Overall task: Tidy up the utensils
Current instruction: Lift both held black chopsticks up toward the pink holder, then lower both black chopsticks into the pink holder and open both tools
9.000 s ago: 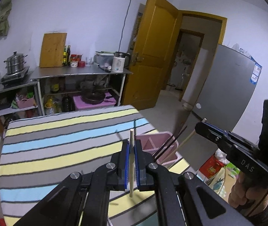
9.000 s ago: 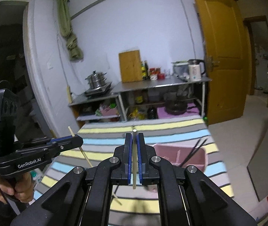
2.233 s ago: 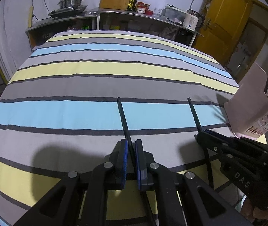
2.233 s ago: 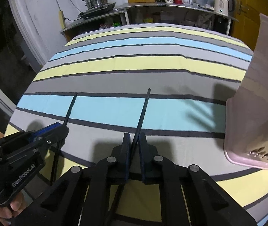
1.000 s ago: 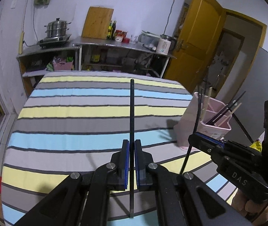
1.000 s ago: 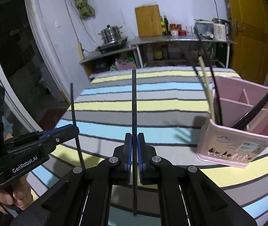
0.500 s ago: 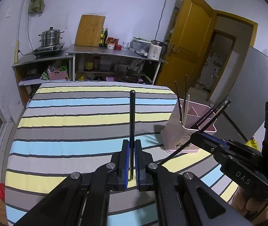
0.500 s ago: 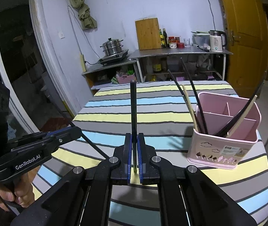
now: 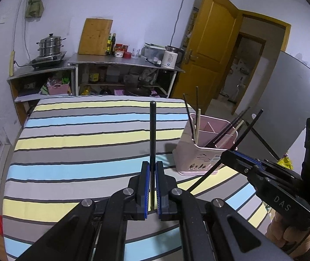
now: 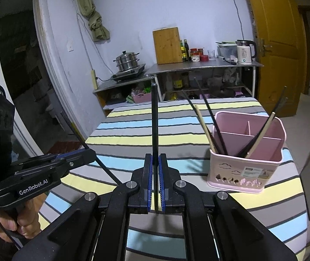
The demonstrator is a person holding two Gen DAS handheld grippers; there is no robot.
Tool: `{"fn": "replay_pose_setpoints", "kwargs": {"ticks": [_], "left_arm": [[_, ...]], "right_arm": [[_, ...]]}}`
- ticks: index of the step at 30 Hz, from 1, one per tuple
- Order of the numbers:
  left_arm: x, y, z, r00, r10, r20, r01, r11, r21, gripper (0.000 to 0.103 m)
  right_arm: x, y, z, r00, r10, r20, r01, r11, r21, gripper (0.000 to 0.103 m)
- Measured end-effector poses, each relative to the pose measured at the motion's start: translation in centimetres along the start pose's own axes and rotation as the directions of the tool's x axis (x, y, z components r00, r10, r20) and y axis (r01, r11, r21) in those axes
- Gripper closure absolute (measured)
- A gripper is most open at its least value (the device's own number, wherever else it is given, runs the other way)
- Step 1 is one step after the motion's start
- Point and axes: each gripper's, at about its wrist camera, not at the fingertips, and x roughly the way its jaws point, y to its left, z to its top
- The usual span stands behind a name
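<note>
Each tongs was clenched on one slim black chopstick: left tongs (image 9: 152, 187) on the left chopstick (image 9: 152, 134), right tongs (image 10: 155, 184) on the right chopstick (image 10: 154, 126), both sticking up above the striped-cloth counter (image 9: 78, 148), probably so they'd drop neatly into the pink plastic holder (image 10: 247, 152), its compartments already bristling with black and wooden sticks.

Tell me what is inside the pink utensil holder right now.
The pink utensil holder has dividers and holds several black chopsticks and pale wooden chopsticks leaning against its walls. Its walls hide their lower ends and the bottom.
</note>
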Motion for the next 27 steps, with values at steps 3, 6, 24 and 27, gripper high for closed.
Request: {"fn": "replay_pose_setpoints", "kwargs": {"ticks": [3, 6, 24, 27], "left_arm": [[0.2, -0.9, 0.3, 1.000, -0.014, -0.004, 0.014, 1.000, 0.014, 0.098], [0.6, -2.2, 0.8, 0.999, -0.035, -0.006, 0.035, 0.999, 0.038, 0.098], [2.3, -9.0, 7.4, 0.990, -0.136, 0.048, 0.129, 0.983, 0.131, 0.098], [2.2, -9.6, 9.1, 0.986, -0.147, 0.073, 0.136, 0.981, 0.136, 0.098]], "right_arm": [[-0.4, -0.5, 0.0, 1.000, -0.007, 0.007, 0.007, 1.000, 0.006, 0.098], [-1.0, -1.2, -0.1, 1.000, -0.021, 0.016, 0.020, 1.000, 0.018, 0.098], [-5.5, -7.0, 3.7, 0.984, -0.130, 0.125, 0.121, 0.989, 0.081, 0.098], [-6.1, -7.6, 4.7, 0.978, -0.143, 0.151, 0.132, 0.988, 0.084, 0.098]]}}
